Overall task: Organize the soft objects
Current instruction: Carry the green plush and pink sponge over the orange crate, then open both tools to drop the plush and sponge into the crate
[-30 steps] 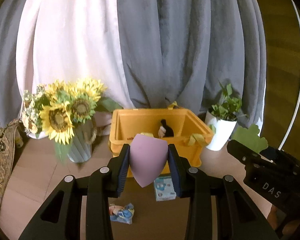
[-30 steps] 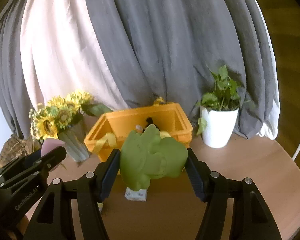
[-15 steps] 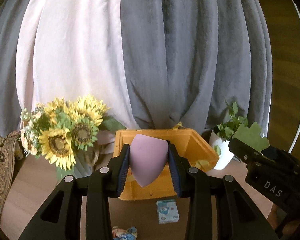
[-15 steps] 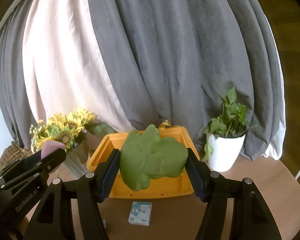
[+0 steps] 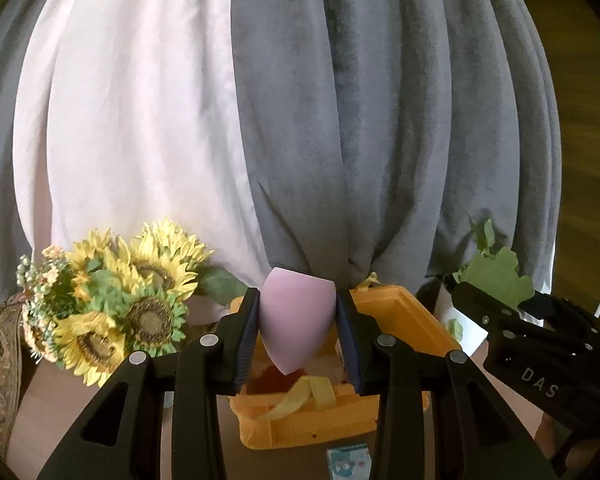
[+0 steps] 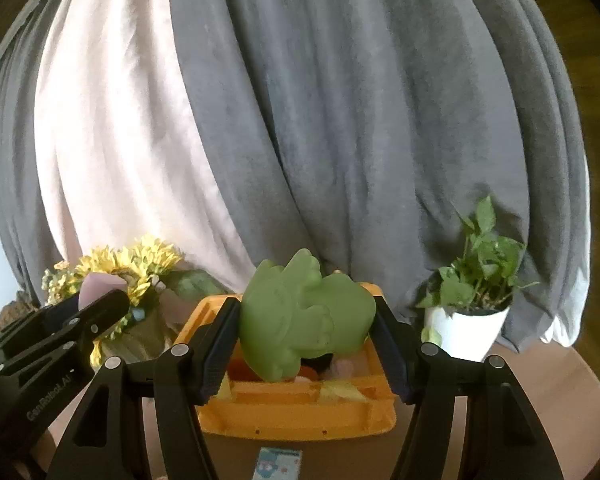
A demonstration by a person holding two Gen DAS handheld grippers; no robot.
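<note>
A: Left gripper [image 5: 297,338]?
B: Clamped on lilac teardrop sponge [image 5: 296,322], smooth, tip down, above the orange bin [image 5: 412,334].
A: Right gripper [image 6: 306,340]?
B: Pinching green squishy frog toy [image 6: 304,314], matte, above the same bin. Small blue packet [image 6: 278,463] just before the bin.

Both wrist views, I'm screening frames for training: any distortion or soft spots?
Left wrist view: fisheye bows the curtain; purple sponge fairly sharp, sunflowers slightly soft. Right wrist view: same bulge, dark corners; green toy sharp, small packet blurry at the bottom edge.
</note>
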